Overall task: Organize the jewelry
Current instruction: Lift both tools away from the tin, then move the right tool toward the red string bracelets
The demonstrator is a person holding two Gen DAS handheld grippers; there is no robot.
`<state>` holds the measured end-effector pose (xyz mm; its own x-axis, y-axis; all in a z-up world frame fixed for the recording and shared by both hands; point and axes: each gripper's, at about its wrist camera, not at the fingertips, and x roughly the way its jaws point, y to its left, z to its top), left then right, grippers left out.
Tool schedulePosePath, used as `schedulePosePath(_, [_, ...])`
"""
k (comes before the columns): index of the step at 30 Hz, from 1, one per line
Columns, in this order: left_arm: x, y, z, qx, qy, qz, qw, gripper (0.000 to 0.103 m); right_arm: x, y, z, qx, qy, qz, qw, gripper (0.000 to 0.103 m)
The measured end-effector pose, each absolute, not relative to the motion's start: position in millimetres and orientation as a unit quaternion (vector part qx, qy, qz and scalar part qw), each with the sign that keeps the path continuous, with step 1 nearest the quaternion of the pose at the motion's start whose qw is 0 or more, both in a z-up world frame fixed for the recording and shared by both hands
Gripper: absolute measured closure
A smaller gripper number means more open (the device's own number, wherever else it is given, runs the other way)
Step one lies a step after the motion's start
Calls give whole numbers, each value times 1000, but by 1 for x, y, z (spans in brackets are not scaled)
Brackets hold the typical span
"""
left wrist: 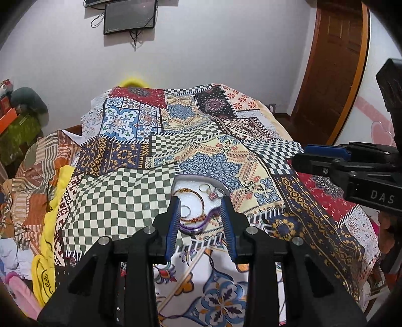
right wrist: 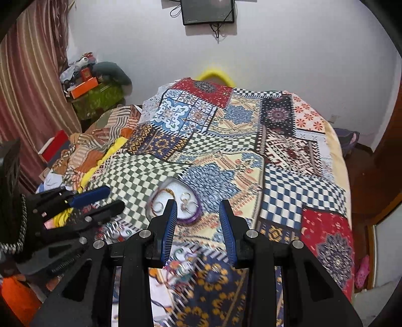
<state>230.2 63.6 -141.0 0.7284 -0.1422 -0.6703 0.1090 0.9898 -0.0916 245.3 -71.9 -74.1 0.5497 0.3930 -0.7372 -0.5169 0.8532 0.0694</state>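
Observation:
A small white jewelry tray (left wrist: 186,187) lies on the patchwork bedspread (left wrist: 130,191). It holds a beaded bangle (left wrist: 198,217), a few rings (left wrist: 203,187) and a pink pendant (left wrist: 212,195), with a purple bangle (left wrist: 193,228) at its near edge. My left gripper (left wrist: 200,201) hovers above the tray, open, with nothing between its pads. My right gripper (right wrist: 197,203) is also open and empty, raised just right of the tray (right wrist: 176,188). More loose jewelry (right wrist: 182,269) lies blurred on the cover below it. Each gripper shows in the other's view: the right gripper (left wrist: 299,154) and the left gripper (right wrist: 116,197).
Crumpled clothes (left wrist: 27,176) and a yellow cloth (left wrist: 47,239) are heaped along the bed's left side. A screen (left wrist: 129,16) hangs on the far wall. A wooden door (left wrist: 334,75) stands at the right, and a cluttered green box (right wrist: 98,98) sits by the curtain.

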Motion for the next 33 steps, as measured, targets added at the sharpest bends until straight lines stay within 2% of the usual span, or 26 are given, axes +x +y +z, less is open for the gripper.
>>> schedulePosePath(15, [216, 47, -177, -27, 399, -74, 913, 71, 233, -108, -120, -94, 443, 243, 858, 72])
schedulePosePath(28, [222, 32, -203, -1, 412, -78, 908, 71, 237, -92, -169, -122, 490, 255, 825, 72])
schedulePosePath(30, [222, 32, -204, 0, 411, -79, 908, 71, 238, -91, -169, -122, 489, 257, 825, 79])
schedulePosePath(32, [221, 34, -204, -2, 411, -78, 908, 71, 239, -92, -170, -123, 489, 260, 824, 93])
schedulePosePath(33, [221, 34, -204, -4, 412, -78, 908, 71, 239, -93, -170, -122, 487, 261, 824, 93])
